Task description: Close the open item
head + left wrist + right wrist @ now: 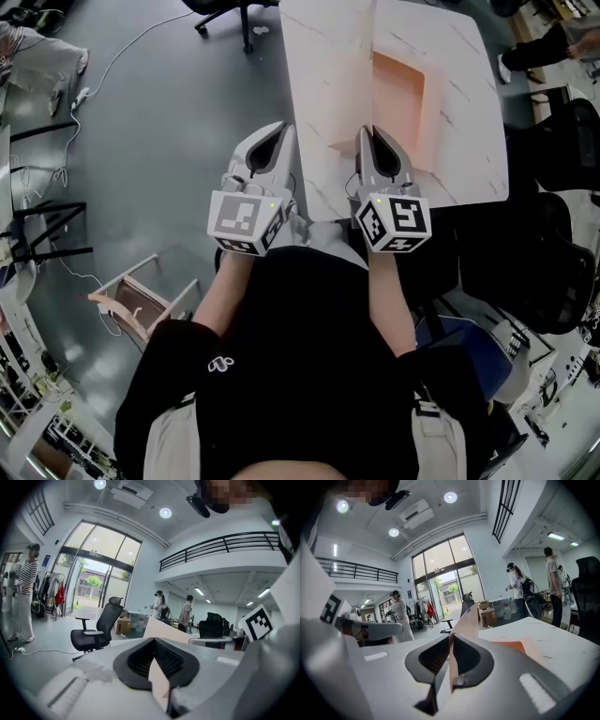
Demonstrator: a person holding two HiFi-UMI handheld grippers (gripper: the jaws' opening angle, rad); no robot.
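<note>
A flat box lies open on the white marble table [469, 122]. Its orange-lined tray [401, 94] [513, 646] is at the right. Its pale lid [328, 75] [468, 616] [161, 627] stands up to the tray's left. My right gripper [375, 133] [450, 656] is at the lid's near edge beside the tray, and the thin panel runs between its jaws with the pads closed on it. My left gripper [277, 133] [157, 670] is at the lid's near left edge; a beige wedge of the panel sits between its closed jaws.
The table's near edge is just below both grippers. Black office chairs [230, 11] [562, 141] stand at the far left and right of the table. A small wooden frame [141, 298] and cables lie on the grey floor at left. People [551, 583] stand in the background.
</note>
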